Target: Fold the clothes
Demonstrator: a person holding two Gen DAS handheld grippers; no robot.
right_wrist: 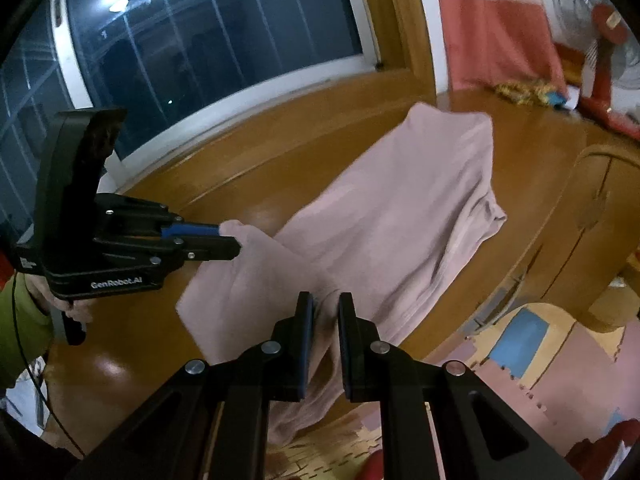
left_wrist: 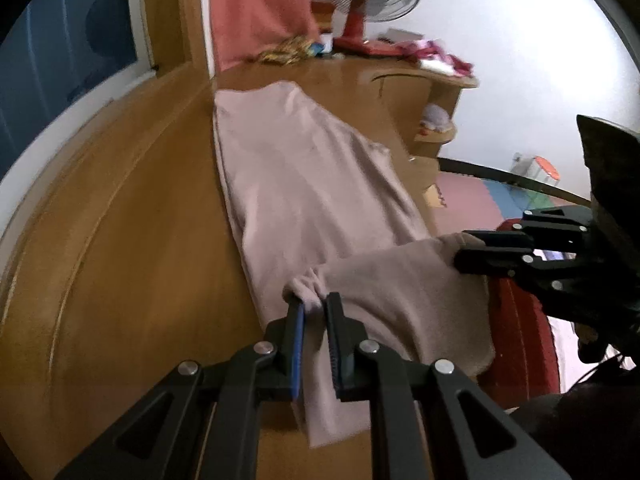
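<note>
The pink garment (right_wrist: pixel 404 208) lies lengthwise on the wooden surface (right_wrist: pixel 248 176), its near end raised, seemingly to be carried over as a fold; the left gripper (right_wrist: pixel 230 242) pinches one near corner, jaws narrowed on cloth. The right gripper (right_wrist: pixel 325 312) clamps the other corner likewise.

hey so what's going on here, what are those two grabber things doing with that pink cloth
A person is folding a pale pink garment laid out on a wooden tabletop, with a handheld gripper in each hand. The left gripper and the right gripper are each shut on a bunch of fabric at the near end, and that end is lifted off the table. The far end lies flat. A red table fan stands at the back of the table.
</note>
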